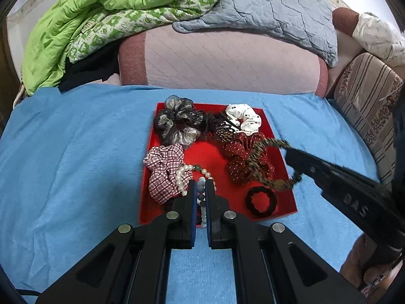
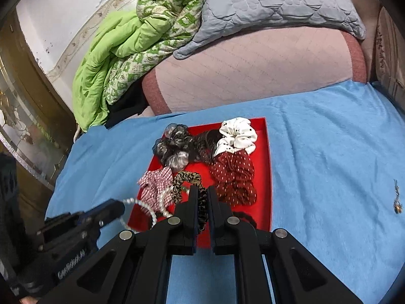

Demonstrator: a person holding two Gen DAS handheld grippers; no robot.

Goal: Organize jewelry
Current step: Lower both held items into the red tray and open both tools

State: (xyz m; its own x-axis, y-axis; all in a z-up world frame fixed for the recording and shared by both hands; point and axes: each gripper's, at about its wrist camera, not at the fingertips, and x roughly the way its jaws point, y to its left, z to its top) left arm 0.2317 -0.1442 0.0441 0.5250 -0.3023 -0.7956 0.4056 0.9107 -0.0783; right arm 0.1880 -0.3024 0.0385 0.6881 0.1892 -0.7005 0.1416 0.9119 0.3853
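A red tray [image 1: 274, 136] on the blue cloth holds several scrunchies: grey [image 1: 177, 122], white dotted [image 1: 245, 117], dark red dotted [image 1: 240, 159], red checked [image 1: 164, 169], and a black hair tie [image 1: 262, 200]. My left gripper [image 1: 201, 186] is shut on a pearl bead bracelet [image 1: 183, 174] at the tray's near edge. My right gripper [image 2: 202, 192] is shut on a leopard-print scrunchie [image 2: 186, 178], held above the tray; it also shows in the left wrist view [image 1: 272, 163]. The tray [image 2: 267, 167] and bracelet [image 2: 152, 209] show in the right wrist view too.
A pink cushion [image 1: 227, 63], a green quilt [image 1: 96, 20] and a grey quilted pillow [image 1: 273, 7] lie behind the tray. A striped cushion [image 1: 367, 101] is at the right. A small dark object [image 2: 397, 200] lies on the blue cloth [image 2: 329, 152].
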